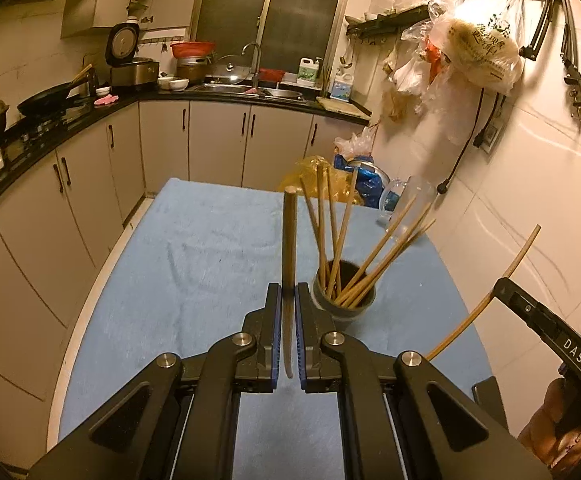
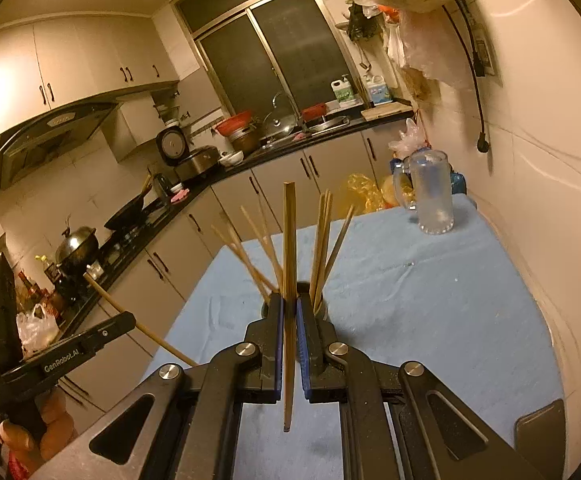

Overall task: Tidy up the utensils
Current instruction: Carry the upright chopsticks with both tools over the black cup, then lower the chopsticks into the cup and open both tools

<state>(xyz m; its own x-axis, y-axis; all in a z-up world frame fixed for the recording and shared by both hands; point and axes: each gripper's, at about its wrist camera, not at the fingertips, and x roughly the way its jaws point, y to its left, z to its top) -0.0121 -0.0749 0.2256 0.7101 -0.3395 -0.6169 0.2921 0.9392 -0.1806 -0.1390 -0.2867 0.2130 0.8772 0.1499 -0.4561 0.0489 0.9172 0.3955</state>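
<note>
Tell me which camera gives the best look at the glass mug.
The right wrist view. There the glass mug stands whole and unblocked at the far right of the blue cloth, handle and rim clear. In the left wrist view it is a faint, blurred shape behind the chopsticks leaning out of the holder.

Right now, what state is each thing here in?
Left tongs: shut on a chopstick.
Right tongs: shut on another chopstick.
Holder cup: upright, holding several chopsticks.
Glass mug: upright, looks empty.
Blue cloth: spread flat.
</note>
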